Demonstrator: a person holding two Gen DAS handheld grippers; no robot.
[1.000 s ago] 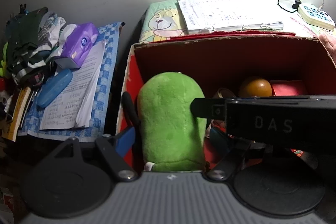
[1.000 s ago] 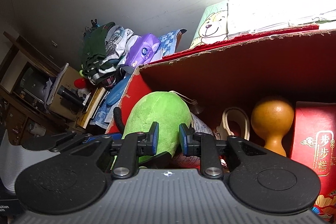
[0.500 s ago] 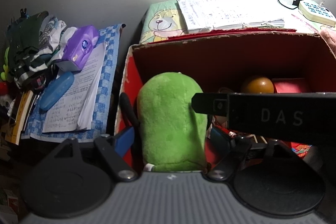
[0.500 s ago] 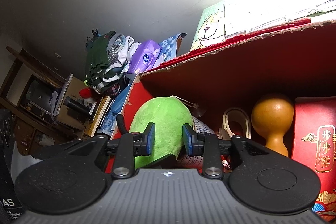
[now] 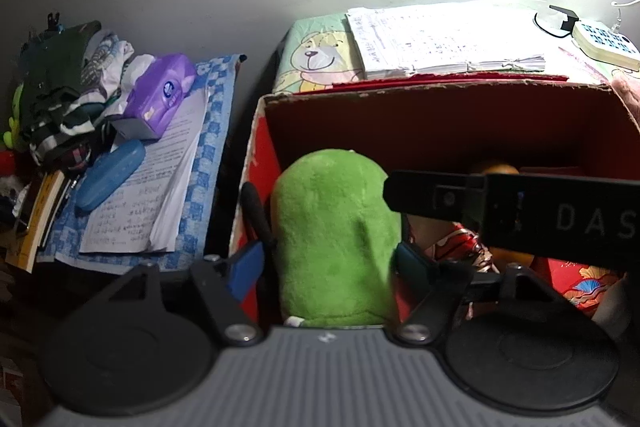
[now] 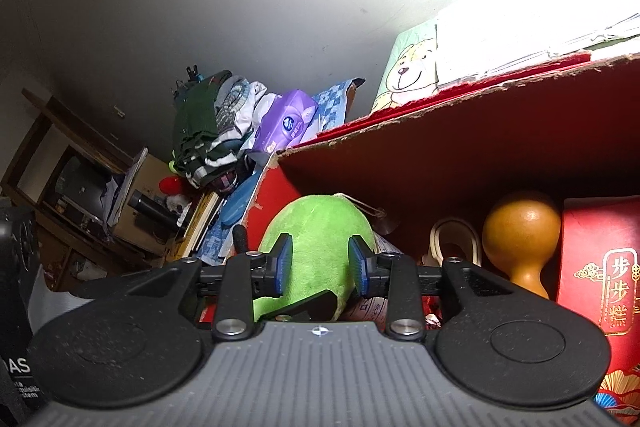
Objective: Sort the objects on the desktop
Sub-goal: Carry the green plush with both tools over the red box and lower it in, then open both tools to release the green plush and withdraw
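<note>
Far left in my L cam: clothes heap [image 5: 60, 87], purple tissue pack [image 5: 160, 95] leaning on it, blue glasses case [image 5: 110, 173] lying on handwritten papers [image 5: 152, 195] over a blue checked cloth [image 5: 208, 155]. Moving right, the red cardboard box [image 5: 440, 115], w/ the green plush toy [image 5: 336, 235] upright in its left end. My left gripper [image 5: 326, 267] straddles the plush, jaws closing on it; pads look just at its flanks, can't tell if they press yet. Right gripper [image 6: 320, 263] sits in front of the same plush, jaws opening, pads apart w/ nothing clamped. Further right in the box: a brown wooden gourd [image 6: 520, 239], then a red gift box [image 6: 600, 267] hard against it.
</note>
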